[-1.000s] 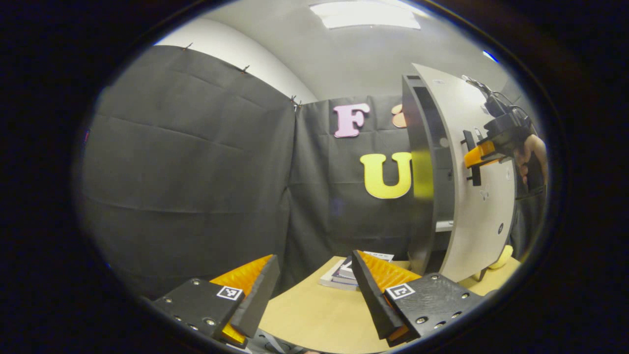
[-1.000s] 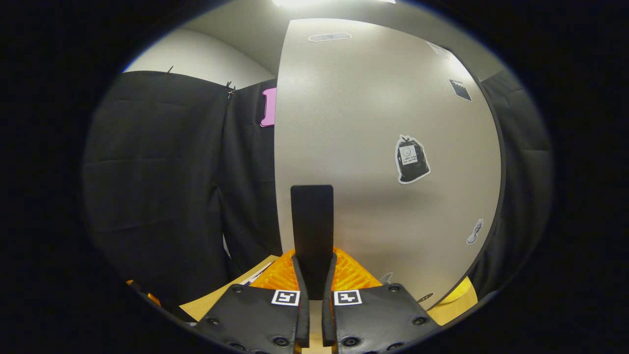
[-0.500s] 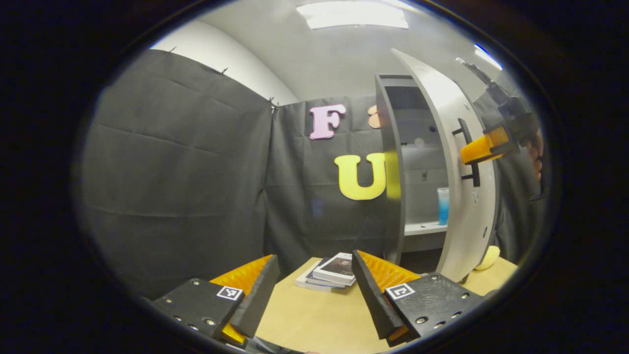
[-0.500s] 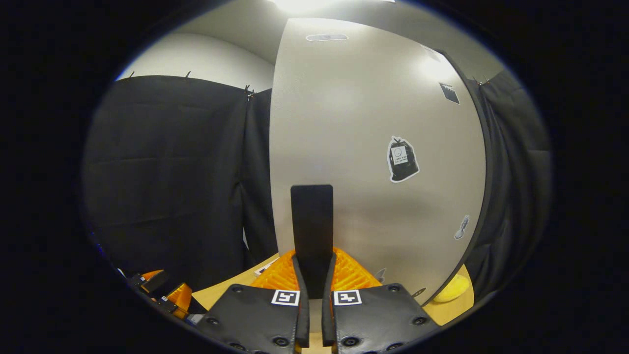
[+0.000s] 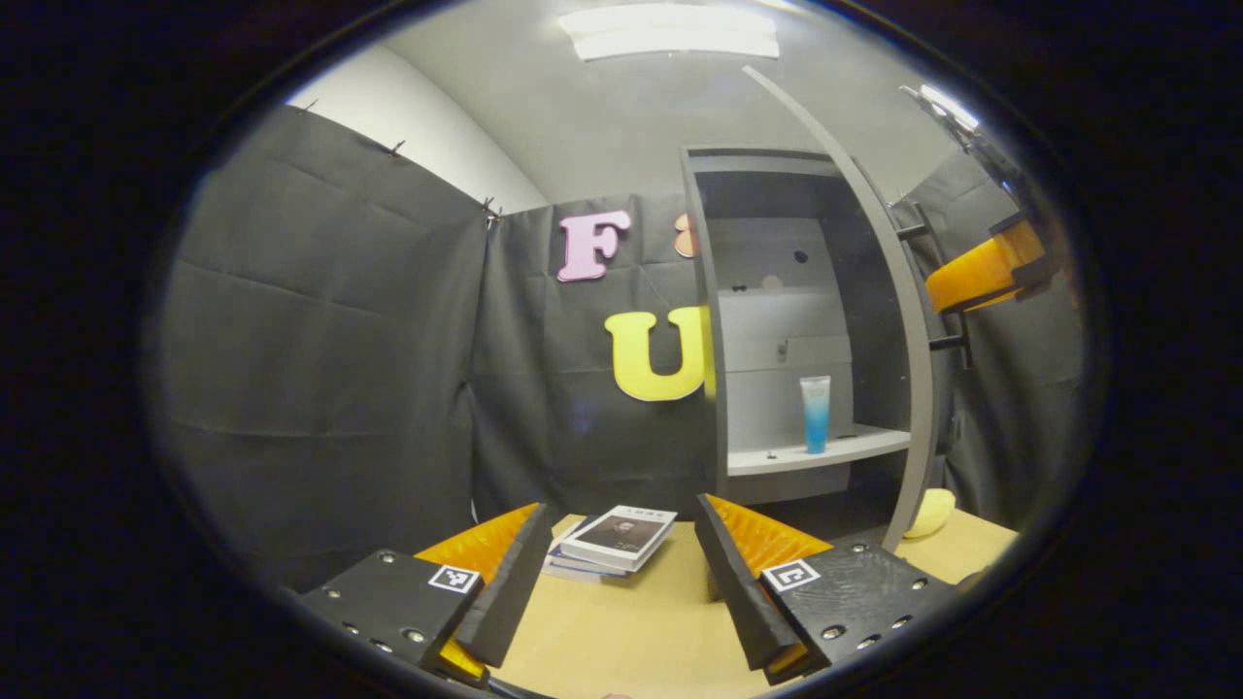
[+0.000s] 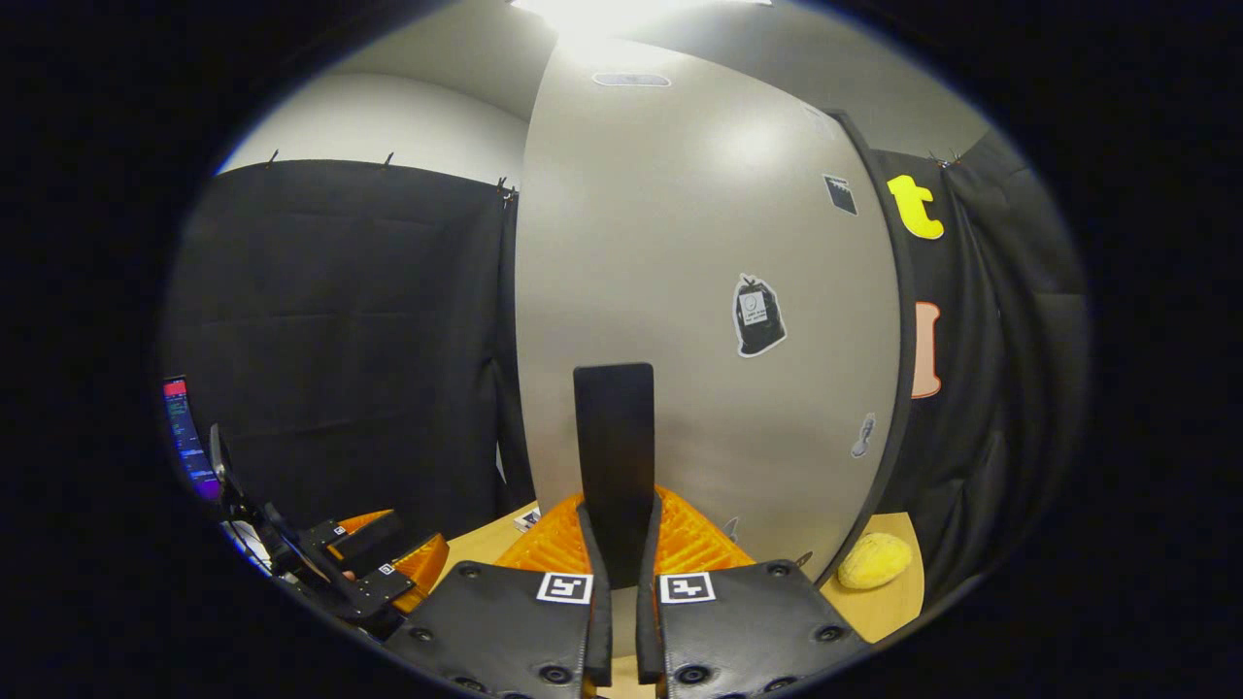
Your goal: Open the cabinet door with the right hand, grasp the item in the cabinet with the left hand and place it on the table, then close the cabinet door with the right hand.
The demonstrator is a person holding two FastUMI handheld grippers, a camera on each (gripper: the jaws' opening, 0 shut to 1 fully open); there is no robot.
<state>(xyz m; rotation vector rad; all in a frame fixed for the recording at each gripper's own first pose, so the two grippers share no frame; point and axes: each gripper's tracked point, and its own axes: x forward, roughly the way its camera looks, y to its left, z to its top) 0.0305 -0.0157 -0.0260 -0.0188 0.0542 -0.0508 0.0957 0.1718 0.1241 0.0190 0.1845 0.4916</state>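
The cabinet (image 5: 777, 320) stands at the far right of the table (image 5: 631, 631), and its door (image 6: 699, 320) has swung much wider over the last second: a second ago the left gripper view caught only a sliver of the dark interior behind the door's face, and now the door is seen nearly edge-on with the whole compartment exposed. In my judgement the opening step is all but finished and the reach inside can begin.

The right gripper (image 6: 619, 544) stays pinched on the door handle (image 6: 614, 456), both fingers pressed against the dark bar; the left gripper view shows it far off at the right (image 5: 981, 277), beside the door's edge.

The left gripper (image 5: 621, 573) hangs low over the near table with its fingers spread wide and nothing between them.

A stack of books (image 5: 610, 539) lies on the table left of the cabinet's foot, and a yellow sponge-like lump (image 6: 874, 560) sits near the door's lower corner.

The item to fetch, a clear tumbler with blue at its base (image 5: 815, 415), has come into sight standing upright on the shelf (image 5: 825, 453), towards its right end.
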